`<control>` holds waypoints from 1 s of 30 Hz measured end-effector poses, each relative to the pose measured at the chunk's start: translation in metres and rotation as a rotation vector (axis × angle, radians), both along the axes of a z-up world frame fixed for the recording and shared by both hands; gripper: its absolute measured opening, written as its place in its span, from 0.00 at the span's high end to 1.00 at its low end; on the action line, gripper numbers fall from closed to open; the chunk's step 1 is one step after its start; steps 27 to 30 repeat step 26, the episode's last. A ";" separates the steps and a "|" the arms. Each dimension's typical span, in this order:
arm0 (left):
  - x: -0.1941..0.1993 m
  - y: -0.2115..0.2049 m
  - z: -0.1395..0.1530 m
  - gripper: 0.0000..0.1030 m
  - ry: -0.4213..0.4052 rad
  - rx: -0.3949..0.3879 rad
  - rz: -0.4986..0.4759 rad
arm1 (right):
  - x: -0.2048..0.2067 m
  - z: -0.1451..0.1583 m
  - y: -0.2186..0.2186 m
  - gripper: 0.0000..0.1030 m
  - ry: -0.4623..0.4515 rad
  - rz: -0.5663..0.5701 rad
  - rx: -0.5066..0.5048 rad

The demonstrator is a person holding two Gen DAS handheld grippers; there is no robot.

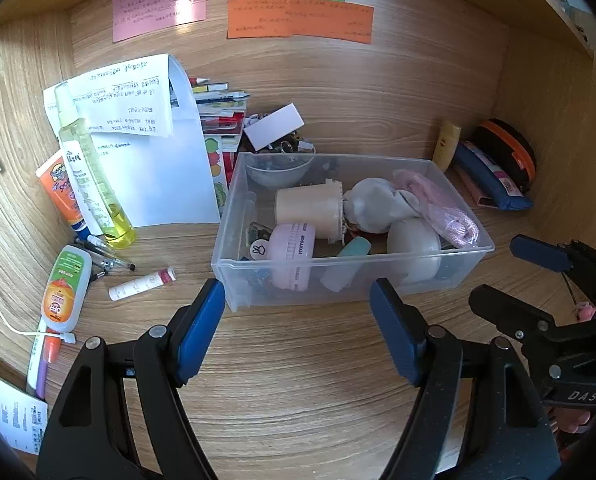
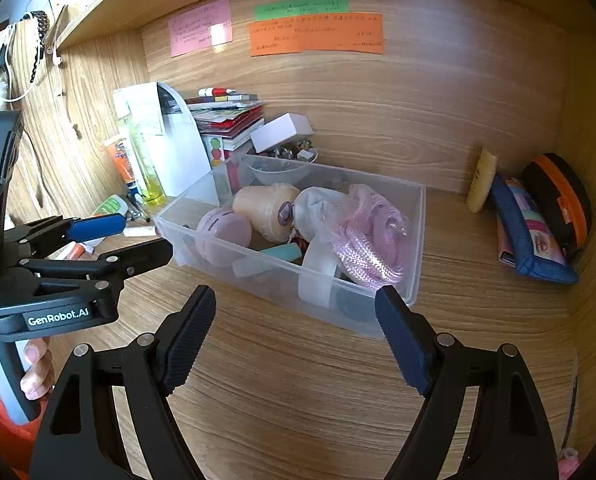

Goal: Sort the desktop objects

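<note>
A clear plastic bin [image 1: 463, 266] [image 2: 415, 240] stands mid-desk, holding a beige cup [image 1: 307, 206], a pink round case [image 1: 292, 248], a grey sock [image 1: 373, 202], a white dome [image 1: 413, 244] and pink cord [image 2: 367, 240]. My left gripper [image 1: 298, 312] is open and empty just in front of the bin; it also shows in the right wrist view [image 2: 134, 236]. My right gripper [image 2: 296, 320] is open and empty before the bin's near corner; it also shows in the left wrist view [image 1: 509, 272]. Loose on the left lie a lip balm [image 1: 142, 284], pens [image 1: 106, 258], an orange-green bottle [image 1: 64, 288] and a sunscreen tube [image 1: 60, 188].
A yellow spray bottle [image 1: 92, 172] leans on papers [image 1: 150, 152] and books [image 1: 220, 108] at the back left. A yellow tube [image 2: 482, 180], blue pouch [image 2: 531, 236] and orange-black case [image 2: 557, 192] stand in the right corner. Notes are on the back wall [image 1: 298, 20]. A white cable [image 1: 14, 322] lies at the left.
</note>
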State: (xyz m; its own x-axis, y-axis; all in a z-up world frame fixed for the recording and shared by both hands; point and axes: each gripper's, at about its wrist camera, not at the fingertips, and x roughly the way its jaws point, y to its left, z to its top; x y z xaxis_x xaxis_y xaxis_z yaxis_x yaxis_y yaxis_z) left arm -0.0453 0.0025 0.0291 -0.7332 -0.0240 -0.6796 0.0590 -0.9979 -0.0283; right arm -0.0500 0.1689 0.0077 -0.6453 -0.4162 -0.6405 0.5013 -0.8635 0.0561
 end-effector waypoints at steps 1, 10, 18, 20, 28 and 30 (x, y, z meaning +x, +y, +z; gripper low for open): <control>0.001 0.001 0.000 0.27 0.002 -0.001 0.000 | 0.000 0.000 0.000 0.23 0.002 -0.002 0.001; 0.002 0.002 0.001 0.27 0.005 0.007 -0.003 | -0.001 0.000 0.003 0.22 -0.007 -0.004 -0.004; 0.007 0.008 0.004 0.27 0.038 -0.032 -0.002 | 0.000 0.000 0.003 0.22 -0.004 -0.001 0.001; 0.008 0.010 0.003 0.27 0.039 -0.041 -0.013 | 0.001 0.000 0.002 0.22 -0.002 0.000 0.004; 0.007 0.011 0.001 0.27 0.022 -0.014 -0.041 | 0.001 -0.001 0.003 0.22 -0.002 0.000 0.006; 0.007 0.011 0.001 0.27 0.022 -0.014 -0.041 | 0.001 -0.001 0.003 0.22 -0.002 0.000 0.006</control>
